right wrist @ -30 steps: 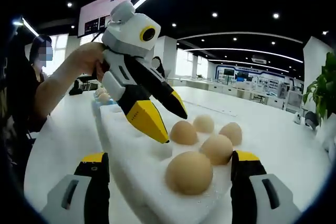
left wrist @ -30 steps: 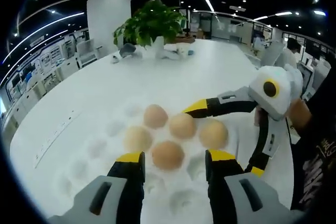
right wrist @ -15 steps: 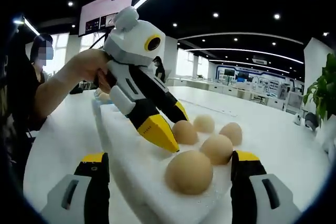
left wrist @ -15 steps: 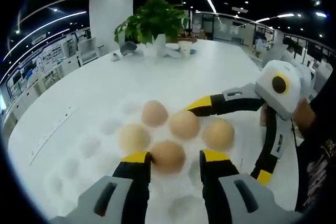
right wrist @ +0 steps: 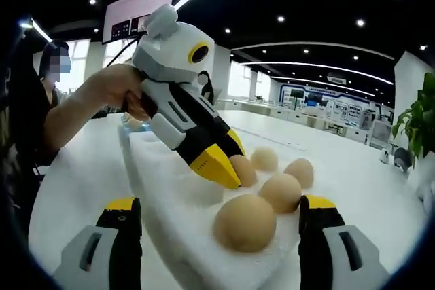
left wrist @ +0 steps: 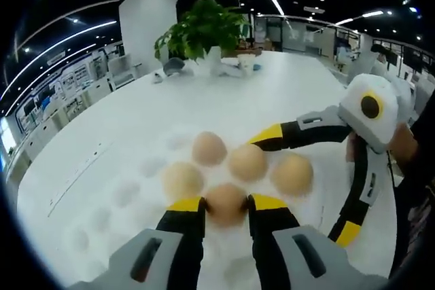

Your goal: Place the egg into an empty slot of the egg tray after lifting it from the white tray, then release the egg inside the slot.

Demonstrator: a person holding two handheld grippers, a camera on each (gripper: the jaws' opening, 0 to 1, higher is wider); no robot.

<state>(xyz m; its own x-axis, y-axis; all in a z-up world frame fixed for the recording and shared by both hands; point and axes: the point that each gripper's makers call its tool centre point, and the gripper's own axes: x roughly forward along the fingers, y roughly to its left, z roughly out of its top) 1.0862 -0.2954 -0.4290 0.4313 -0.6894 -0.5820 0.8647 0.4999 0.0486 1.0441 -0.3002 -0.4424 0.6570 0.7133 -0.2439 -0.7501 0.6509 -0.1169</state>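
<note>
My left gripper (left wrist: 226, 203) clamps the egg (left wrist: 226, 202) in the white tray (left wrist: 129, 195); right gripper (right wrist: 221, 219) jaws wide apart w/ tray's end between.

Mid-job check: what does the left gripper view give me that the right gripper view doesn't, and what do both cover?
Left gripper view: the left claw closed on the nearest egg from behind, empty slots to the left in the egg tray, and a potted plant on the table's far side.

Right gripper view: the left claw from the side, a person's hand gripping it, the tray's front edge, and the right claw wide open around the tray end.

Both: five eggs in the tray and the white table.
</note>
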